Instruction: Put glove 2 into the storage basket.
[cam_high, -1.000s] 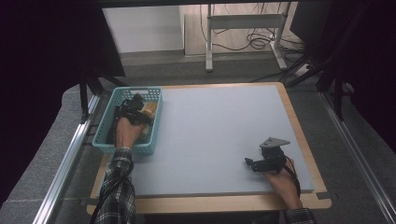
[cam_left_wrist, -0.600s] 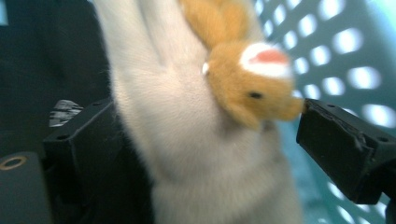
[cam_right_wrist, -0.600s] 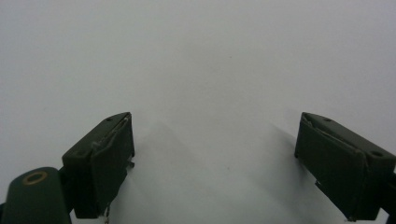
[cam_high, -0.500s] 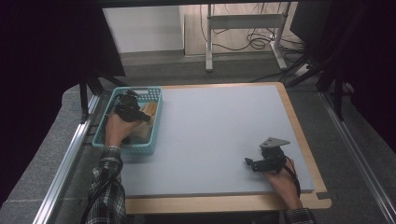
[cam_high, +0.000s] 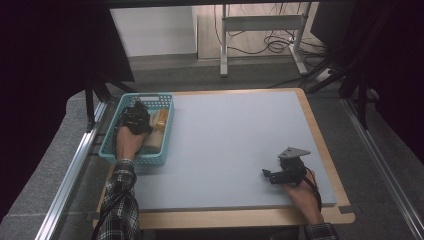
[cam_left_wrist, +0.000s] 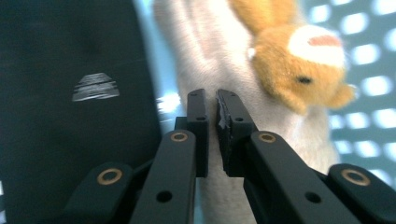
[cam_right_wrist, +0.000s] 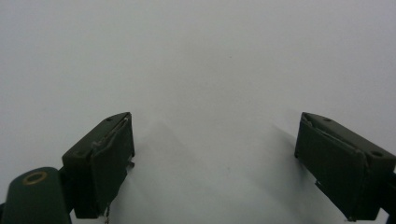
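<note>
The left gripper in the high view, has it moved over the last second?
Yes. The left gripper, fingers just closed on the plush toy, has shifted from the teal basket's middle toward its far end.

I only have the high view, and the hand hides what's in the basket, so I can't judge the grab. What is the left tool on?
Observer: The left tool has just been closing. Its jaws now look pinched on the pale fur of a plush toy with an orange head.
Operator: Anything else beside it in the basket?
Observer: A black object sits right next to the toy, left of the jaws in the left gripper view.
Operator: And the right tool?
Observer: Its jaws stand wide open with nothing between them, facing the bare grey mat.
</note>
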